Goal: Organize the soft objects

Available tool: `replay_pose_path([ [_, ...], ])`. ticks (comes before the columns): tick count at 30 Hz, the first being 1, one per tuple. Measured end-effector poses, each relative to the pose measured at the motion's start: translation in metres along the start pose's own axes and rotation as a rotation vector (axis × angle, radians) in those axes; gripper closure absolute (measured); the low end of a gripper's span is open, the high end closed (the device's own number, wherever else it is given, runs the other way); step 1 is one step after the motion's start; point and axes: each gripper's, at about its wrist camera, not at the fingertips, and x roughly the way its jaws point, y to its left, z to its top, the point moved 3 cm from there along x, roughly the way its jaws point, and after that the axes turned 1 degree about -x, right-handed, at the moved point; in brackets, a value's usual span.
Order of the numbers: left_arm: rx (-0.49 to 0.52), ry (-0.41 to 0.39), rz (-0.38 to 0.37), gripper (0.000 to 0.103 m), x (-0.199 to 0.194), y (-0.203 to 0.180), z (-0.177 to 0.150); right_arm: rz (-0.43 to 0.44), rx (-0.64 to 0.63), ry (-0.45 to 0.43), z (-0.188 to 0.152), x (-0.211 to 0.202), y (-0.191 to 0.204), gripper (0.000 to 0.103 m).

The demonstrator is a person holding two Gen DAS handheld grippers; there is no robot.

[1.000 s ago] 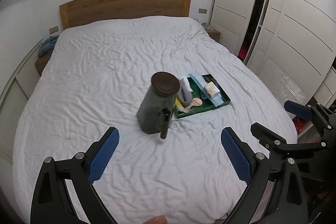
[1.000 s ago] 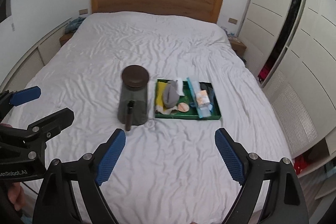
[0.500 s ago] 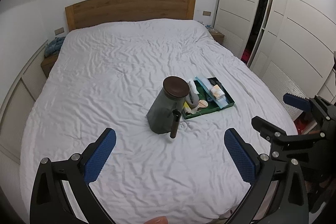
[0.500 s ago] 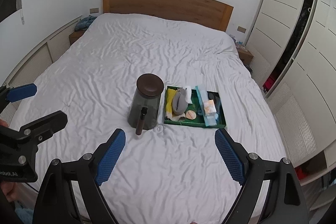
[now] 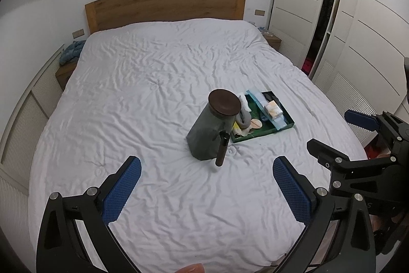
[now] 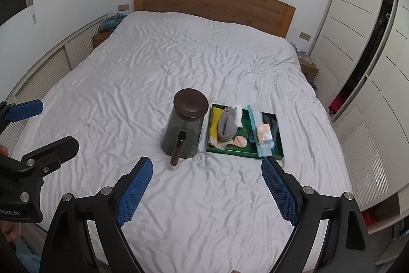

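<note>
A: Tongs first: how did yours stand?

B: Your left gripper [image 5: 206, 183] and right gripper [image 6: 207, 187] were both spread wide, nothing between the pads, hovering over the white bed [image 6: 179, 63].

A: And the soft objects?

B: They lay in the green tray [image 6: 242, 153], ahead of your right gripper, just right of the dark jar [image 6: 182, 133]: a grey pouch [image 6: 226, 126] and a yellow cloth [image 6: 214, 119].

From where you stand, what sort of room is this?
A bedroom: a wide bed with a wooden headboard, a wardrobe along one side, and nightstands at the bed's head.
</note>
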Motion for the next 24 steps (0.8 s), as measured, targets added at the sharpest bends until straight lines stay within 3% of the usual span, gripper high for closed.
replay_pose_path([
  [24, -0.001, 0.031, 0.007, 0.002, 0.012, 0.011, -0.002, 0.028, -0.006, 0.029, 0.009, 0.025, 0.012, 0.015],
])
